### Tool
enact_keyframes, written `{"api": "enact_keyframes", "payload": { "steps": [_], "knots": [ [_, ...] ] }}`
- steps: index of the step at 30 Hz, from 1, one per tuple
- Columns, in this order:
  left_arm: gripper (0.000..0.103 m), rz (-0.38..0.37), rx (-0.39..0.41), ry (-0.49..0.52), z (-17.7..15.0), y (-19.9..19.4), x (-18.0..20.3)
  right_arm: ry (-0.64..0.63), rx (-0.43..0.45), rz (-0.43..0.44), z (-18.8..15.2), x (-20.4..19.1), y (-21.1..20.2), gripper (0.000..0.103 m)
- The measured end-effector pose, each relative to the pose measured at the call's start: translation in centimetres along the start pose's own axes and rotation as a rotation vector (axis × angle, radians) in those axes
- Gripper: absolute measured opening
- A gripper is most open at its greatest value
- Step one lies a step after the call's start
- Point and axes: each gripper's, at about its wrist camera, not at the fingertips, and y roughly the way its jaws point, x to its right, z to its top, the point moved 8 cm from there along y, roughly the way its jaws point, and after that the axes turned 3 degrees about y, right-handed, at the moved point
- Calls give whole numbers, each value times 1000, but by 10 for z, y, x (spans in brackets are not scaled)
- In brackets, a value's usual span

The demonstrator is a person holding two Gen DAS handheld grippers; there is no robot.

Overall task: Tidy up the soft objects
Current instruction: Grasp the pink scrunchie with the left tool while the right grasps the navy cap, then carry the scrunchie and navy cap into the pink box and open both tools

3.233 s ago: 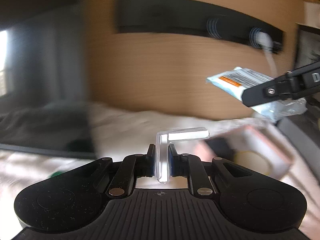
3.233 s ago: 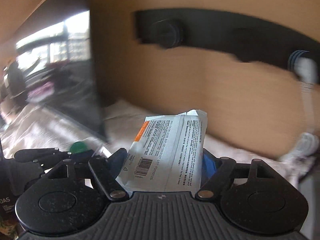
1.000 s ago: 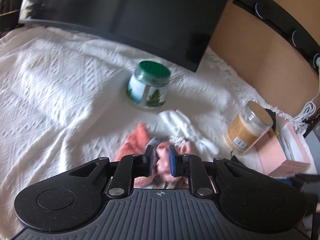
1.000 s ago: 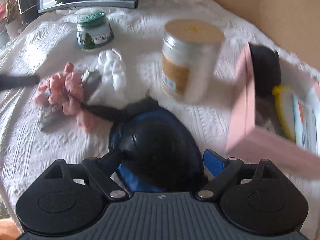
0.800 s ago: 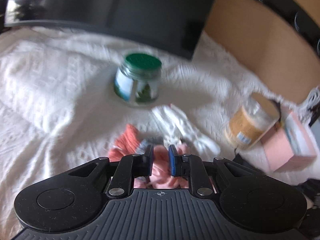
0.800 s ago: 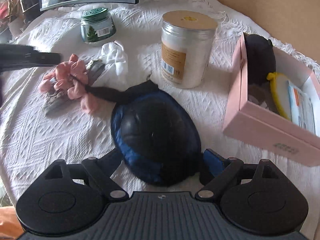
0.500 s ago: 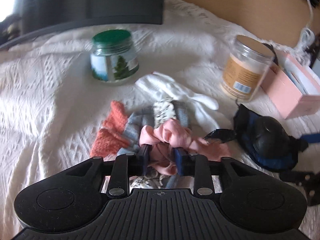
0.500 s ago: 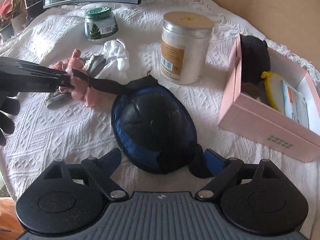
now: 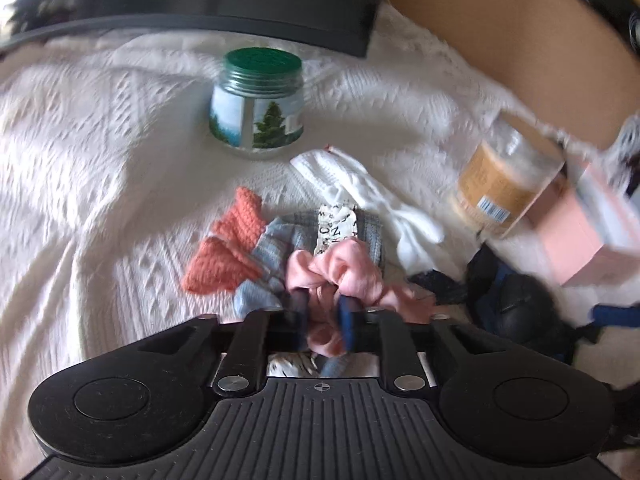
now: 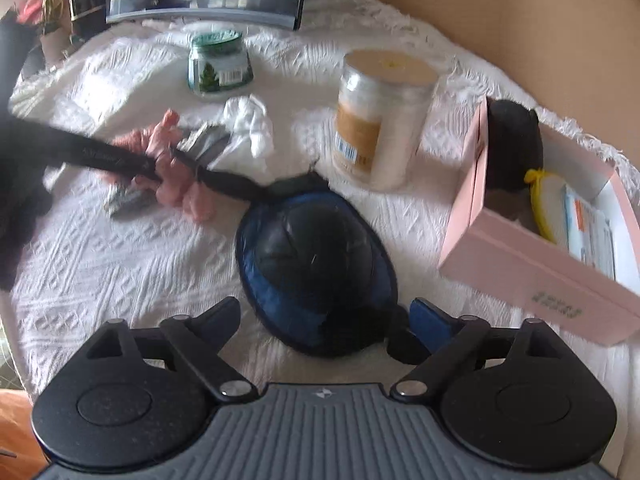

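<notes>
- Pink, gathered fabric fills the gap of the left gripper [image 9: 323, 322]; its two blue pads are pressed in on the pink scrunchie [image 9: 344, 268], a fold of which bulges out past the fingertips; the grip reads as a firm pinch.
- The scrunchie lies on top of a small heap on the white bedspread [image 9: 100, 168]; grey striped socks [image 9: 276, 248] are beneath it, an orange knitted piece [image 9: 228, 252] touches them on the camera's left, and a white cloth [image 9: 360, 188] is just beyond.
- The pink box [image 10: 532, 280], open and already holding a black soft item, a yellow pouch and a packet, stands well to the right of the heap; the tall jar [image 10: 380, 120] is between heap and box, so in my judgement the carry must pass in front of the jar.
- The right gripper [image 10: 324, 316] is spread wide and holds nothing; the dark blue-rimmed pad [image 10: 316, 268] lies straight ahead of it, its long axis running roughly away from the camera, its near end between the fingers.
- The pad's black strap [image 10: 224, 182] crosses the scrunchie under the left gripper; lifting the scrunchie could drag it.
- The right hand is nearer the box, the left nearer the heap.
</notes>
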Motion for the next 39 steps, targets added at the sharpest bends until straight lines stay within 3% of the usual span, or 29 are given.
{"api": "enact_keyframes", "payload": {
  "steps": [8,11,15,20,24,31,32,34,39],
  "knots": [
    [14,9,128,-87,3,-62,-27,105,-32,55,12,2,29,94],
    [14,26,143,-120,2,-76,-40,148,-62,104,14,-10,34,95],
    [14,35,148,-149,-3,-82,-46,82,-49,234,19,-36,18,95],
    [14,-4,121,-147,-13,-79,-36,40,10,108,32,-35,24,95],
    [14,-57,65,-106,-26,-71,-18,19,-29,56,35,-31,51,95],
    [14,-130,4,-44,-34,-54,12,34,-64,105,38,-28,60,92],
    [14,-138,1,-33,-34,-53,16,26,-63,107,37,-31,56,91],
    [14,-157,-9,-10,-33,-49,25,16,-63,112,37,-37,48,80],
    [14,-208,-33,43,-31,-40,47,27,-27,123,39,-37,14,80]
  ]
}}
